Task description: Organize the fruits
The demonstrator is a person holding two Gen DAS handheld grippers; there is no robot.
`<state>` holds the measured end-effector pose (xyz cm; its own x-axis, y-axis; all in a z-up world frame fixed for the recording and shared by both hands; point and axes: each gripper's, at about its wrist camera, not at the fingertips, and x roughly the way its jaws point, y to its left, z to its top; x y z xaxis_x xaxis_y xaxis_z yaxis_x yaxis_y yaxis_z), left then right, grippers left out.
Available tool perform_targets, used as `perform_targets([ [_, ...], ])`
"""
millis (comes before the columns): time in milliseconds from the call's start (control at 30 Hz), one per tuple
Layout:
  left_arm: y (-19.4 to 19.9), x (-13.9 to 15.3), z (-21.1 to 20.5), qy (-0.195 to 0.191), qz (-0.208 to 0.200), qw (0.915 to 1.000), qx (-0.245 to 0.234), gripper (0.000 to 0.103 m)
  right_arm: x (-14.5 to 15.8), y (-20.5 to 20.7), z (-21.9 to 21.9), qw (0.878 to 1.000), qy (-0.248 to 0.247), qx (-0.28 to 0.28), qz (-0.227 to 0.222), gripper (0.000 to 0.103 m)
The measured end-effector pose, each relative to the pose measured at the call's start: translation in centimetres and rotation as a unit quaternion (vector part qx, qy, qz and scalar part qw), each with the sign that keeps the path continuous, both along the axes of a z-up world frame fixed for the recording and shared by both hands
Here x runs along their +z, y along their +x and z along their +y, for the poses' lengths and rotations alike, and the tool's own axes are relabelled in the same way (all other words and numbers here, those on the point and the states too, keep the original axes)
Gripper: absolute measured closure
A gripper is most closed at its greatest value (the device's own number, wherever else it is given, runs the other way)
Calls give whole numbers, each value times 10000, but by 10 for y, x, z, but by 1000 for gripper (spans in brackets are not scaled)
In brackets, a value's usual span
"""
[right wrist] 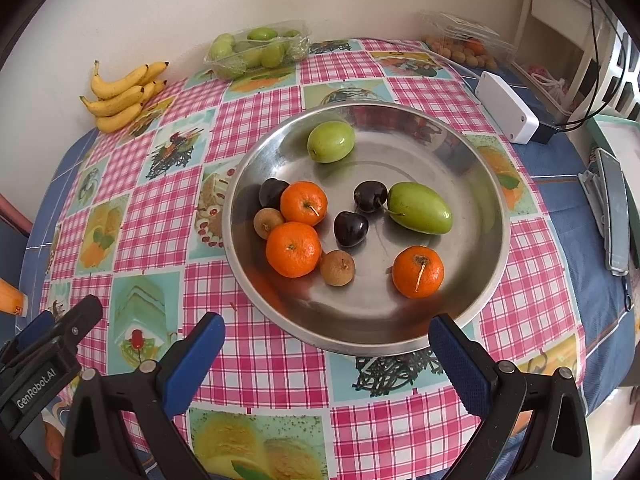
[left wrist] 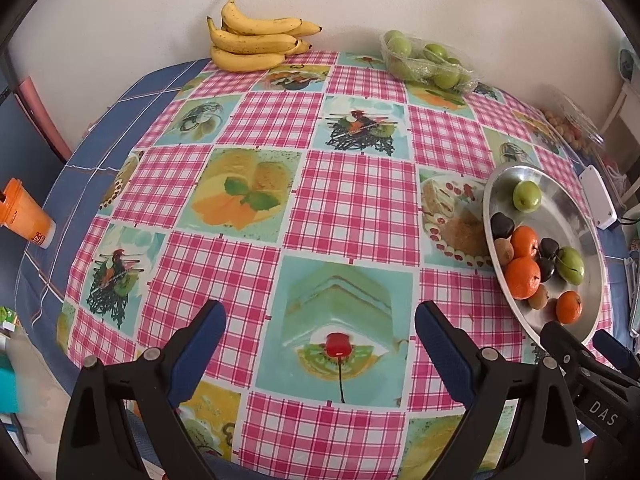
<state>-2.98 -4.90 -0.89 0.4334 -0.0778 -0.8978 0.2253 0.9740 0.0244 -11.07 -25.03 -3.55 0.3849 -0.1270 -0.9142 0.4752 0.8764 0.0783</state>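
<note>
The steel dish (right wrist: pixel 472 152) sits on the tabletop (right wrist: pixel 256 356) just ahead of the right gripper (right wrist: pixel 326 346), whose jaws are spread and empty. The oblong green fruit (right wrist: pixel 420 208) lies at 3 o'clock in the dish, its long axis running 10 to 4. The left gripper (left wrist: pixel 320 334) hovers with jaws spread over bare cloth; the bananas (left wrist: pixel 256 36) lie at its 12 o'clock, tips pointing right

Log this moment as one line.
left gripper: open, empty | right gripper: open, empty | metal plate: fruit inside, untouched
</note>
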Motion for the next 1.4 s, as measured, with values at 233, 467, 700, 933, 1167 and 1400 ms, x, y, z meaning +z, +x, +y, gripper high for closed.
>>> perform_targets([
  [233, 3, -4, 2, 89, 101, 9999, 56, 7, -2, 3, 2, 10000, 29, 21, 31, 0],
  [467, 4, -6, 3, 232, 131, 9996, 93, 7, -4, 2, -1, 10000, 75, -37, 40, 0],
  [700, 4, -5, 3, 268, 113, 9995, 80, 7, -5, 2, -1, 9999, 88, -55, 55, 0],
  [933, 5, -6, 3, 273, 133, 9995, 109, 7, -6, 2, -1, 9999, 81, -39, 63, 0],
  [1167, 5, -6, 3, 285, 138, 9994, 106, 7, -6, 2, 0, 9999, 81, -41, 70, 0],
  [1400, 5, -8, 3, 297, 160, 9994, 110, 7, -7, 3, 1, 9999, 82, -23, 87, 0],
])
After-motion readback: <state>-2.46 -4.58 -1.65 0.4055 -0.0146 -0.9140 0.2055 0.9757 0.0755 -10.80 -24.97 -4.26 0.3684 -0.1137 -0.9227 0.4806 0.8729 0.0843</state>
